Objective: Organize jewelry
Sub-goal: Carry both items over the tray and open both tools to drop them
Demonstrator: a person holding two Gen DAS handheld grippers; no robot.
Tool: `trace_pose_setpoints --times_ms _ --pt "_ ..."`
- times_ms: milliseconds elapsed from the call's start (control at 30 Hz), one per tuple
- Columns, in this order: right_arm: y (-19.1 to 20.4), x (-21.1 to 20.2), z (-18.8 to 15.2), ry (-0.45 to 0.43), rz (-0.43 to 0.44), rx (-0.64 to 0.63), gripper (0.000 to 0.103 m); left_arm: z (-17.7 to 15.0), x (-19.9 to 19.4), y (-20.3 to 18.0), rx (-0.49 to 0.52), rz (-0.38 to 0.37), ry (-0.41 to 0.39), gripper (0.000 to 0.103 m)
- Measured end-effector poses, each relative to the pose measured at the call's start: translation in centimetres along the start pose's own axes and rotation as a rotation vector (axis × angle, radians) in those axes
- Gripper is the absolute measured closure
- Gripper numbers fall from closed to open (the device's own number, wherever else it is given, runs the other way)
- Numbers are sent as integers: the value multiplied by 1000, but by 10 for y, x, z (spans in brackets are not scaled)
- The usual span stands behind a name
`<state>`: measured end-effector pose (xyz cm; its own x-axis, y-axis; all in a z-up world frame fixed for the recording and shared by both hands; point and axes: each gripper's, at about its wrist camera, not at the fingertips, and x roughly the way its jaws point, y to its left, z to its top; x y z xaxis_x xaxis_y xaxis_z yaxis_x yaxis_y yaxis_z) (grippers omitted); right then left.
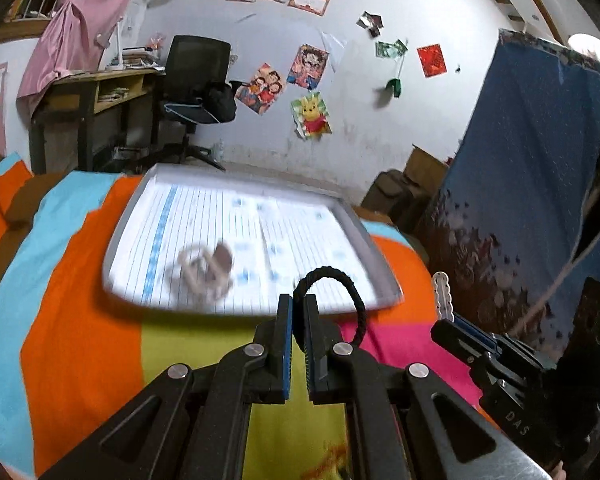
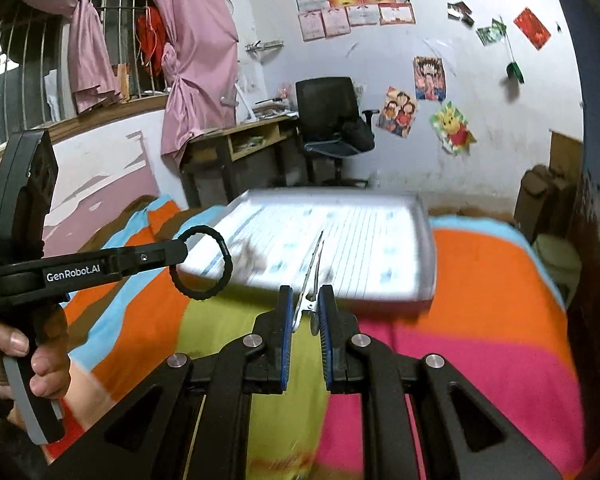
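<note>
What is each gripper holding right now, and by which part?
The left gripper pinches a black hair tie by one side of its loop. The right gripper grips a silver hair clip at its hinged end.

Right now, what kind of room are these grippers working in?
Probably a bedroom that doubles as a study: a striped bedspread under the tray, a desk with an office chair, cartoon posters on the wall.

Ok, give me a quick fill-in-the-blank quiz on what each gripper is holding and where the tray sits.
1. The left gripper is shut on a black ____.
2. The right gripper grips a silver hair ____.
3. The grey tray rests on a ____ bedspread.
4. A pale bracelet lies ____ the tray.

Missing: hair tie; clip; striped; in
</note>
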<state>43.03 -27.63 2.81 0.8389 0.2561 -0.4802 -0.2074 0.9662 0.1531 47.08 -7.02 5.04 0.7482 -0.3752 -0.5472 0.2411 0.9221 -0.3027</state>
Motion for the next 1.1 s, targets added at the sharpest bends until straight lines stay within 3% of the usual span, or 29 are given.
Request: trace_pose_setpoints --times_ms 133,267,600,667,733,833,933,1033,1100 --pt "-14 32 25 9 -15 -1 92 20 34 1 3 9 -5 98" --pt "-27 75 32 61 -38 3 92 29 74 9 14 39 39 98" --pt "-41 137 6 199 -34 72 91 16 127 13 52 110 183 97" --pt "-40 139 2 201 -38 71 88 12 128 13 53 124 179 97" --pt "-41 138 0 199 -39 77 73 10 128 13 55 144 186 96" --pt "-43 134 -1 183 -44 74 67 7 126 13 61 164 190 93" --pt "-45 122 0 164 -55 82 67 6 117 12 56 171 171 83" --pt "-50 102 3 117 -64 97 65 5 97 7 54 162 114 65" --pt "-52 84 4 74 -76 106 59 3 77 1 56 154 61 41"
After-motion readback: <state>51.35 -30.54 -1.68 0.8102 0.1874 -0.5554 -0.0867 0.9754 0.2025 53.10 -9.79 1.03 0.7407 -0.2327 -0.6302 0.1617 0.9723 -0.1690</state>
